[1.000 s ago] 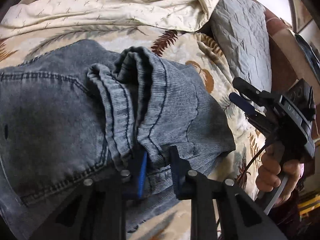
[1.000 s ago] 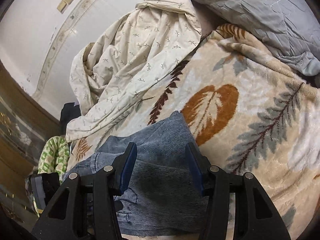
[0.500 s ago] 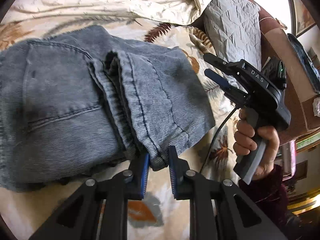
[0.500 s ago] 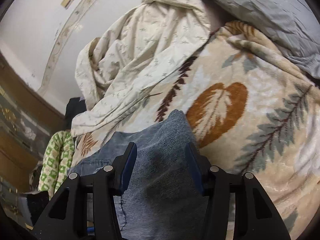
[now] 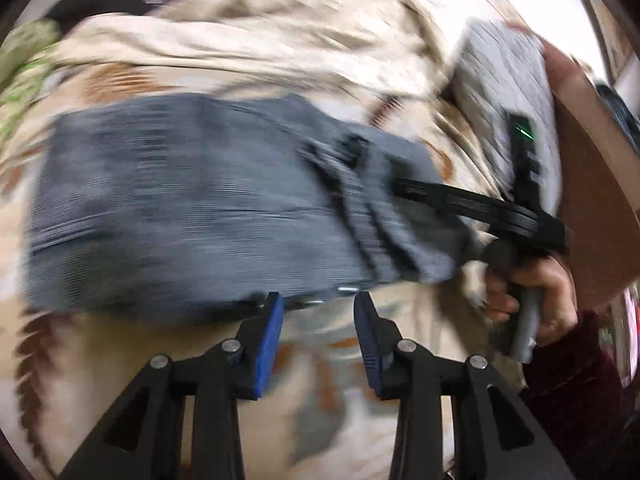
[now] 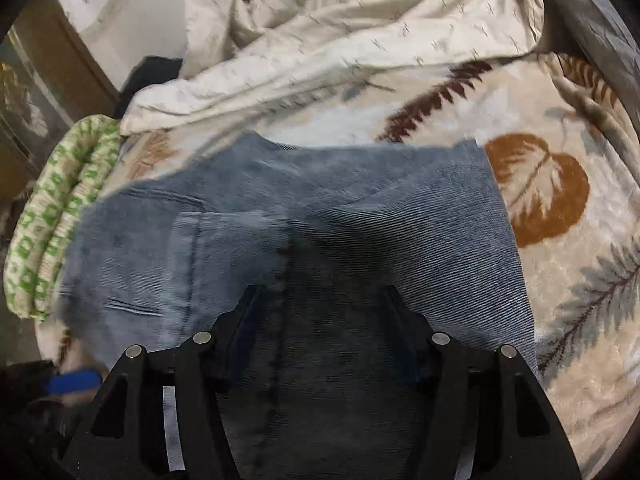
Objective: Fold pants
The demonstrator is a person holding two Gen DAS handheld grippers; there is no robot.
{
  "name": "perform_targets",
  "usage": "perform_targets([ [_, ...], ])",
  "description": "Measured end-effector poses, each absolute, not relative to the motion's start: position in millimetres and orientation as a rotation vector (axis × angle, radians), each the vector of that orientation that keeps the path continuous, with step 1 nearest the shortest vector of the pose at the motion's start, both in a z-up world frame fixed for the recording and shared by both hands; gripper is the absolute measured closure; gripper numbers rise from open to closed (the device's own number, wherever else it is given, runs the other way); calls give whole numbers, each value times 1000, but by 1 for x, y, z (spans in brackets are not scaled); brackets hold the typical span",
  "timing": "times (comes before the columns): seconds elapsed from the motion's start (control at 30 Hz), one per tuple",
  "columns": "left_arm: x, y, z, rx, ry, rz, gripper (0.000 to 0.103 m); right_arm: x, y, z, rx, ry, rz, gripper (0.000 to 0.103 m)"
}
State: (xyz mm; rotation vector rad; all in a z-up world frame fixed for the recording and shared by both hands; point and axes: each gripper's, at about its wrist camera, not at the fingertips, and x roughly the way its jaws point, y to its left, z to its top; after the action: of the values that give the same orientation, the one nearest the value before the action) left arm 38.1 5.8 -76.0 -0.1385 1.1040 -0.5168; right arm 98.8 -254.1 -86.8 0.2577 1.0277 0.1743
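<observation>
The grey-blue corduroy pants [image 5: 192,216] lie folded flat on the leaf-print blanket [image 5: 120,360]. My left gripper [image 5: 318,312] is open and empty, just off the pants' near edge. The view is blurred by motion. My right gripper shows in the left wrist view [image 5: 404,188], reaching over the pants' right end where the hems lie. In the right wrist view the right gripper [image 6: 320,300] is open, low over the pants [image 6: 360,208], holding nothing.
A crumpled cream sheet [image 6: 360,28] lies behind the pants. A grey quilted pillow [image 5: 504,92] lies at the right by a brown headboard [image 5: 592,200]. A green-and-white rolled cloth [image 6: 60,216] sits at the bed's left edge.
My left gripper has let go of the pants' hem, opened and pulled back. The pants now lie flat. My right gripper has moved in over the pants.
</observation>
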Motion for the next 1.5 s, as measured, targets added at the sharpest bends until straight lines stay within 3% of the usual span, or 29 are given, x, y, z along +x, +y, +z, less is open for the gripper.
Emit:
perform_targets([
  [0.17, 47, 80, -53, -180, 970, -248, 60, 72, -249, -51, 252, 880, 213, 44],
  [0.23, 49, 99, -47, -192, 930, -166, 52, 63, -247, -43, 268, 851, 206, 42],
  [0.3, 48, 115, -43, -250, 911, -127, 34, 59, -238, -38, 259, 840, 185, 42],
  [0.37, 49, 126, -46, -289, 905, -98, 26, 58, -223, -30, 242, 839, 168, 42],
  [0.73, 51, 175, -75, -305, 974, 39, 18, 120, -71, 17, 58, 988, 345, 37],
  [0.97, 46, 187, -80, -337, 955, -41, 16, 183, 34, -1, -33, 1138, 473, 36],
  [1.1, 52, 184, -83, -382, 941, -89, 11, 212, 68, -21, -83, 1189, 433, 36],
  [1.43, 74, 154, -106, -462, 1015, -231, 13, 250, 117, -78, -422, 1398, 321, 36],
  [1.47, 75, 149, -107, -450, 1012, -249, 23, 252, 118, -83, -457, 1402, 302, 36],
  [1.5, 76, 145, -108, -446, 1015, -282, 42, 253, 118, -89, -486, 1406, 289, 36],
])
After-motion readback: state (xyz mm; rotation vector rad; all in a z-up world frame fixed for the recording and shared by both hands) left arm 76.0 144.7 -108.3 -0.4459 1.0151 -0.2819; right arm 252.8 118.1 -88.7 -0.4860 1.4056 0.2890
